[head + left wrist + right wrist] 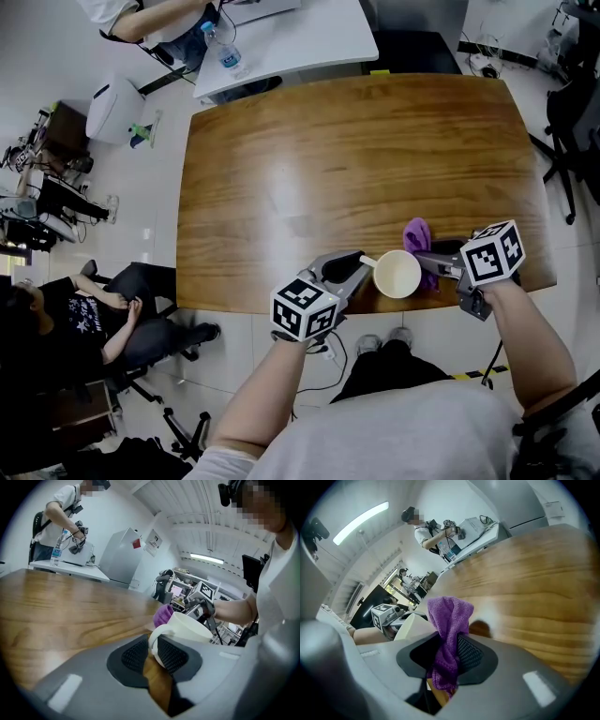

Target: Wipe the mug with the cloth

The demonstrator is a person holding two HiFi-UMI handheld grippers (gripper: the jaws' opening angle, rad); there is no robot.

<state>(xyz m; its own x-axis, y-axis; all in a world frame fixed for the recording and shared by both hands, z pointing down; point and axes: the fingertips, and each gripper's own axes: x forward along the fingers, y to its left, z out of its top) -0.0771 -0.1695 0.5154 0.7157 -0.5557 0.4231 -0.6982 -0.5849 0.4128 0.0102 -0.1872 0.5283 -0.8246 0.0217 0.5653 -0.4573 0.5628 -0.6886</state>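
Handle of the white mug [187,627] pinched between the nearly closed jaws of the left hand-held gripper [151,654], cup body just past its tips. Purple cloth [449,620] clamped in the right hand-held gripper [447,658], bunched up beyond its jaws, just beside the mug. Wooden desk [356,159] stretching away beyond both.

A wooden table [356,159] stands on pale floor [141,206], white desk [309,37] beyond.

left claw [360,263], right claw [429,262] — grey shells, black ribbed pads [135,656] | marker cubes [304,310] black-white | shirt [422,433] grey, short-sleeved
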